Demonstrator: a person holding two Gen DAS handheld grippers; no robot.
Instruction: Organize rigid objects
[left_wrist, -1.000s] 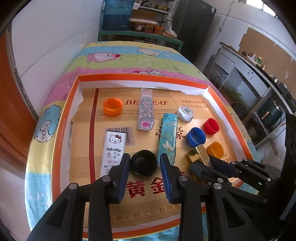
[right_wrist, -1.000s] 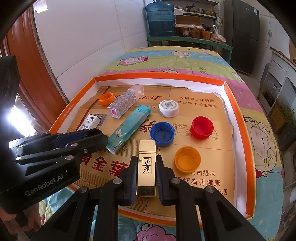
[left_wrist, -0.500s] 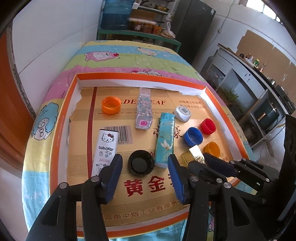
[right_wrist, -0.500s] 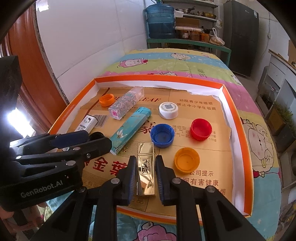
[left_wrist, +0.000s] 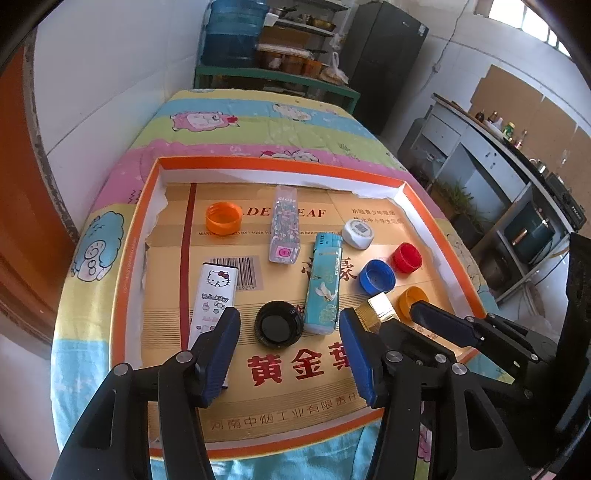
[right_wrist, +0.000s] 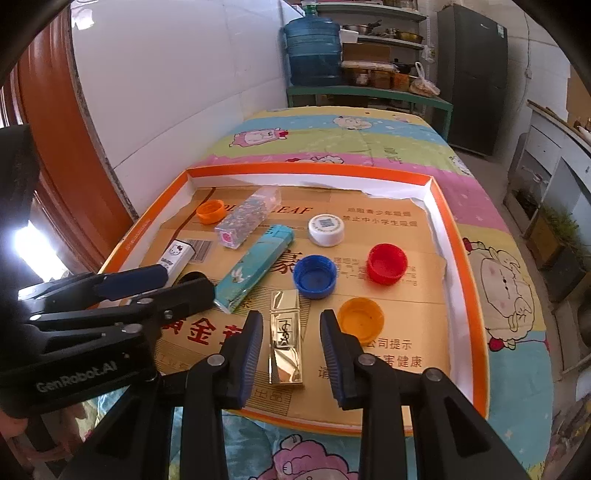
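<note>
An orange-rimmed cardboard tray holds the objects. A black cap lies flat on the tray floor, just ahead of my left gripper, whose jaws are opening and stand wide apart, clear of it. A gold rectangular case lies on the tray between the fingers of my right gripper; those jaws are opening too, with a gap on each side of the case. In the left wrist view only the gold case's tip shows behind the right gripper's fingers.
Around them lie a Hello Kitty tin, a teal lighter, a patterned clear tube, and orange, white, blue, red and yellow-orange caps. A cartoon blanket covers the table.
Both grippers let go: the left one opened off the black cap and drew back a little; the right one opened off the gold case, which now lies free on the tray.
</note>
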